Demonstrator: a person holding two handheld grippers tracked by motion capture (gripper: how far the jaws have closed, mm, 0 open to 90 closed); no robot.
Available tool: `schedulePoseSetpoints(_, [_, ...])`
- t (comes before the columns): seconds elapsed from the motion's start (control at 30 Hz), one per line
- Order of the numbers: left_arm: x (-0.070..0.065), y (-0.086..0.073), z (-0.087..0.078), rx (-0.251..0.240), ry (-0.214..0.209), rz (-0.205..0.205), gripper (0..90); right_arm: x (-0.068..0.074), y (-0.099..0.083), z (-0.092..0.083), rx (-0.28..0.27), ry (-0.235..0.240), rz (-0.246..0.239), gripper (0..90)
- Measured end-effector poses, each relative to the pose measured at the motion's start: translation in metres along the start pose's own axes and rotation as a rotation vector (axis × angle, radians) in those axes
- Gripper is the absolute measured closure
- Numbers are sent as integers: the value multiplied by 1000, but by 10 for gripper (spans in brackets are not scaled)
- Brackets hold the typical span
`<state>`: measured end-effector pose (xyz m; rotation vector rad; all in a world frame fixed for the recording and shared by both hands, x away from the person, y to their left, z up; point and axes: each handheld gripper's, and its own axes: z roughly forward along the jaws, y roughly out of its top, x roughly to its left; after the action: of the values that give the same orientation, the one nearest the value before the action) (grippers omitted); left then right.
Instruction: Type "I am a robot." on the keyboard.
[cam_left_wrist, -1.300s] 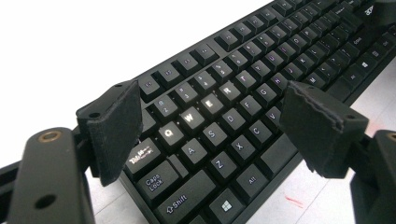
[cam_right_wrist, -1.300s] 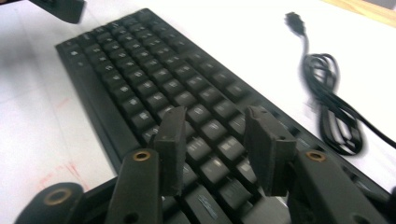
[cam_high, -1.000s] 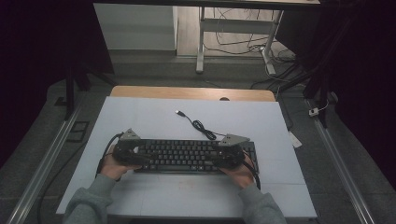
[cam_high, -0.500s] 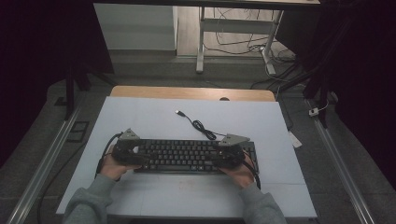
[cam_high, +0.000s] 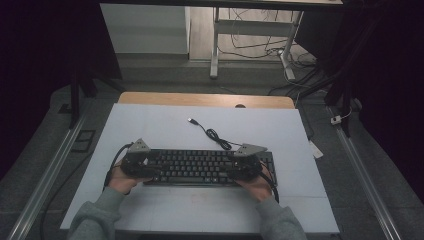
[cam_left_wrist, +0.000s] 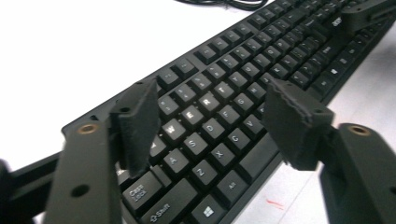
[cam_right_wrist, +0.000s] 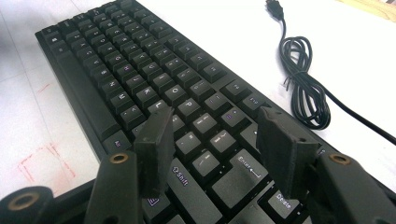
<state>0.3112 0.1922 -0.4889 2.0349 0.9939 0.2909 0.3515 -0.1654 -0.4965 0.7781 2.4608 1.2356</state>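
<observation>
one flat black plastic computer keyboard (cam_high: 200, 167) lies on a pale white worktop (cam_high: 165, 125), nearer the person's edge, with bare surface behind it and on either side. one thin black cable (cam_high: 212, 134) coils behind it, ending in a plug. two tongs hover over the keyboard's ends. the left tongs (cam_left_wrist: 210, 121) have just been closing, yet the jaws stand apart above the letter keys, gripping nothing. the right tongs (cam_right_wrist: 212, 140) gape wide over the enter key, also gripping nothing. no containers are seen.
</observation>
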Motion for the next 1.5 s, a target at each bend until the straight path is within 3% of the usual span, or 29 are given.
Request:
schedulePoseSetpoints(0.17, [-3,1,1,4,-10,17,469,0,0,0,2,1,0,466])
schedulePoseSetpoints(0.6, [-12,1,5,29,-52,61,886,0,0,1,9,1,-5,465])
schedulePoseSetpoints(1.5, [-43,-3,44,146,-115,149,882,0,0,1,10,-2,-5,465])
